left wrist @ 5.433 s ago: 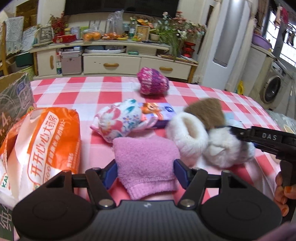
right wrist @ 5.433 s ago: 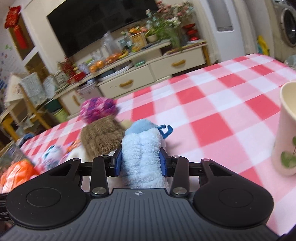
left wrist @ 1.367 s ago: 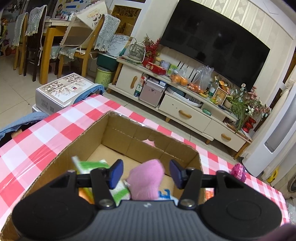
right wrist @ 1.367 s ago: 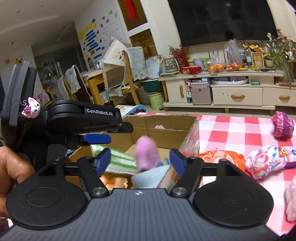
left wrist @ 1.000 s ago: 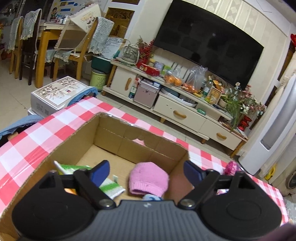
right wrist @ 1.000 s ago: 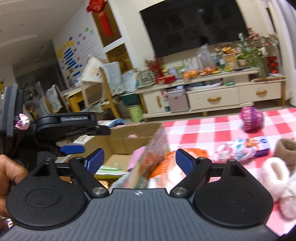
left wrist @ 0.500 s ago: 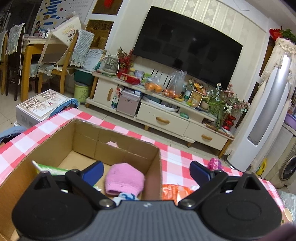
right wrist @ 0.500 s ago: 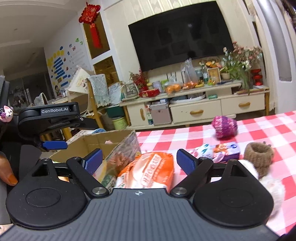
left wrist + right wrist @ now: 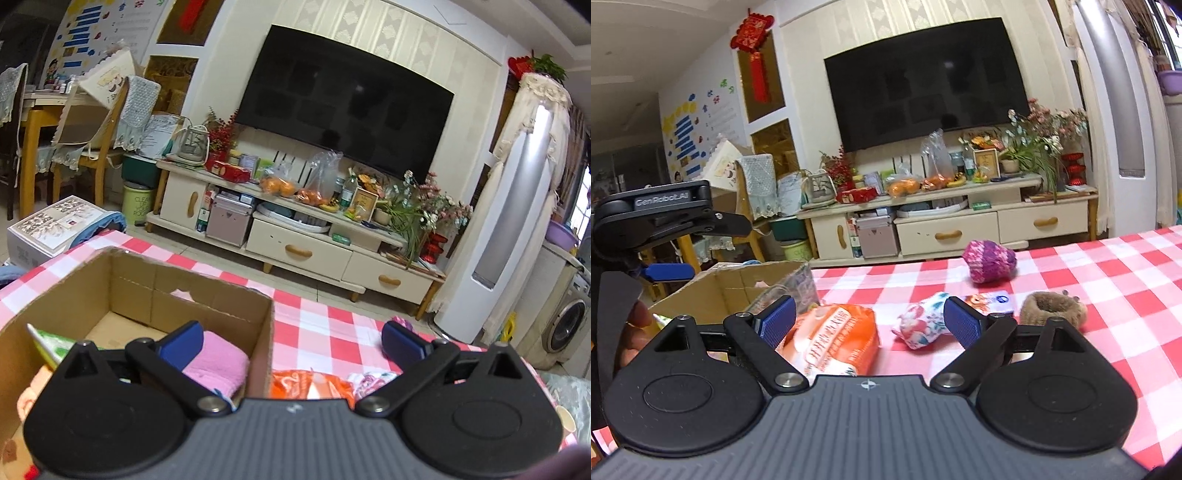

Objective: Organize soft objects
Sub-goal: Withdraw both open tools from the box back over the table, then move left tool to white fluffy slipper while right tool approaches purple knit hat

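Reaching for the next soft item seems the step: both grippers' jaws are spread and empty, pink cloth (image 9: 218, 363) lies inside the cardboard box (image 9: 129, 280), floral pouch (image 9: 921, 325) waits mid-worktop.

The left tongs' body covers the near end of the pink cloth (image 9: 218, 363) and the lower part of the cardboard box (image 9: 192, 295). Only a top strip of the orange bag (image 9: 310, 384) shows above it. In the right view, the tongs' finger (image 9: 962, 325) overlaps the flowered pouch (image 9: 919, 325). The bag's print is too blurred to read.
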The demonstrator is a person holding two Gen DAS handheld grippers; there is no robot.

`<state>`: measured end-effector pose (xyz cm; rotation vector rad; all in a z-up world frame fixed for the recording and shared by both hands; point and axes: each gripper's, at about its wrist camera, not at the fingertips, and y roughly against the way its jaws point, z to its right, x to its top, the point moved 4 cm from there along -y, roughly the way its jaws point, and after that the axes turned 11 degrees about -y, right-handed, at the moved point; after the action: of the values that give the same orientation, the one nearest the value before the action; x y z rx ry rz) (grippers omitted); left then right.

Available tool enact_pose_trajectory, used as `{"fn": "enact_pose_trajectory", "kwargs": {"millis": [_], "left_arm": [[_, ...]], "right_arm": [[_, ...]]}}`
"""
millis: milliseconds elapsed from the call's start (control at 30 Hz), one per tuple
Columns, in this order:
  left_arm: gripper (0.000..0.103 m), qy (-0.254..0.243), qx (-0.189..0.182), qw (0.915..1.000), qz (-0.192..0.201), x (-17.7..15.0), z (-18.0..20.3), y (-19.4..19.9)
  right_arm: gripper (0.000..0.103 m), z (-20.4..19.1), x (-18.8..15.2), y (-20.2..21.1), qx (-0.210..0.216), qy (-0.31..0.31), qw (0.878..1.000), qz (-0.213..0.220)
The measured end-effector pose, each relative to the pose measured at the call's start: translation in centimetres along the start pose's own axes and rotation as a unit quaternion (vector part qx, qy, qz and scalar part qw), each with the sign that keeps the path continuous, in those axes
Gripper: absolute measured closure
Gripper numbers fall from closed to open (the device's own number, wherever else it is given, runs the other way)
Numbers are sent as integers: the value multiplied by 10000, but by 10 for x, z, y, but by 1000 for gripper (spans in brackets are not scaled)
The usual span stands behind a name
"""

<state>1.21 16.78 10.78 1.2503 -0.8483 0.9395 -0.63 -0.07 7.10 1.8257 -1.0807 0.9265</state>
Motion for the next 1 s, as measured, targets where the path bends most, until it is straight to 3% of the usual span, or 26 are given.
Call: {"fn": "enact_pose_trajectory", "kwargs": {"millis": [367,733,1000], "left_arm": [[1,-529,-358,9975,-301,-13,41,-13],[1,-1170,-843,9876,-615,-36,99,-24],[1,-1607,-1292,9730,-1039,-62,146,-36]], "right_arm": [[0,46,10,5,-490,-455,9975,-230],[0,110,20,16,-1292,-874,9876,-188],[0,128,34,2,-1176,-874,9889,-254]]}}
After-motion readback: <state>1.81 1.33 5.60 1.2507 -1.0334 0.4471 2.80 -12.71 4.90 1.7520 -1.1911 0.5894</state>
